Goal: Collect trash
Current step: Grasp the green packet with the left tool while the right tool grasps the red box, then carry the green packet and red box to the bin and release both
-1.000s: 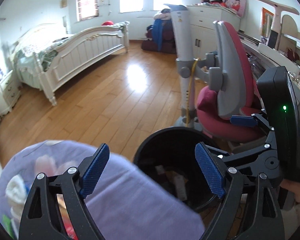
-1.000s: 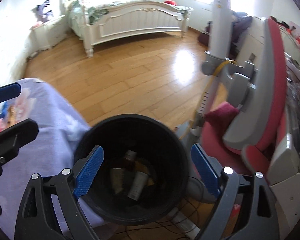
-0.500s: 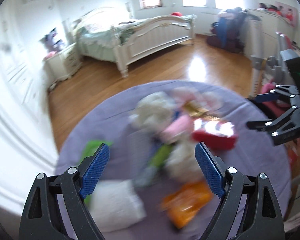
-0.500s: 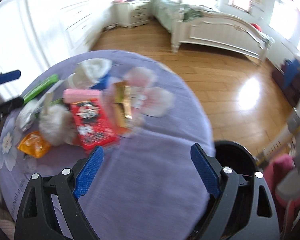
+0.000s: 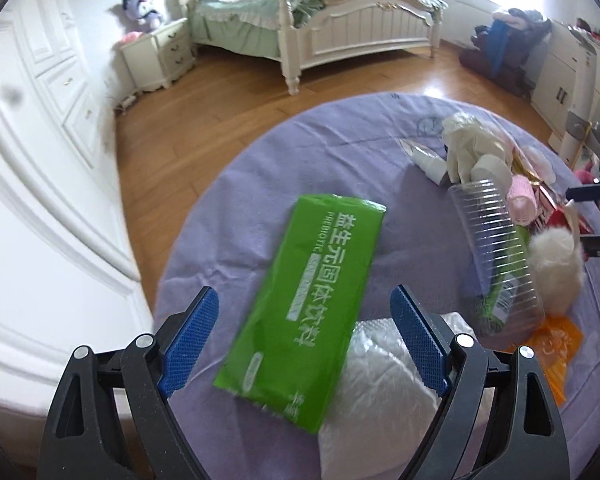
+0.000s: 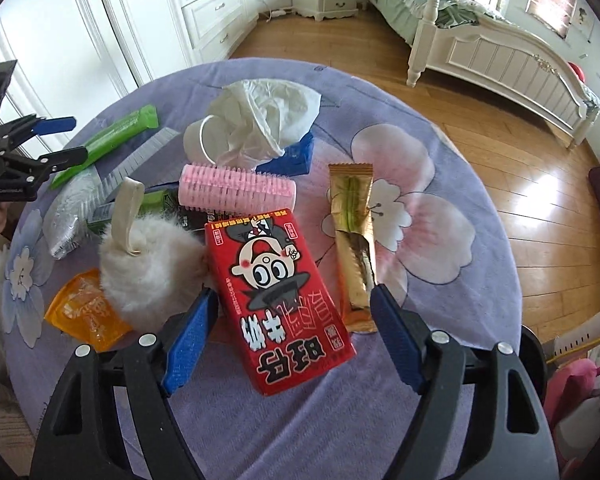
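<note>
Little of the collecting looked done, since both the left gripper (image 5: 304, 334) and right gripper (image 6: 294, 338) hung spread and empty, the green packet (image 5: 308, 356) and red carton (image 6: 278, 300) each lying at twelve o'clock among unsorted litter on the purple tablecloth (image 6: 440, 128)

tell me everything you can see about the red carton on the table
The red carton is a small rectangular drink-style box, apparently printed cardboard, with a cartoon face with big eyes and large white Chinese characters. It lies flat, lengthwise toward the camera, on the purple flowered tablecloth, between the open right gripper's fingers, which do not touch it. A fluffy white puff presses its left edge; a gold sachet lies beside its right.
</note>
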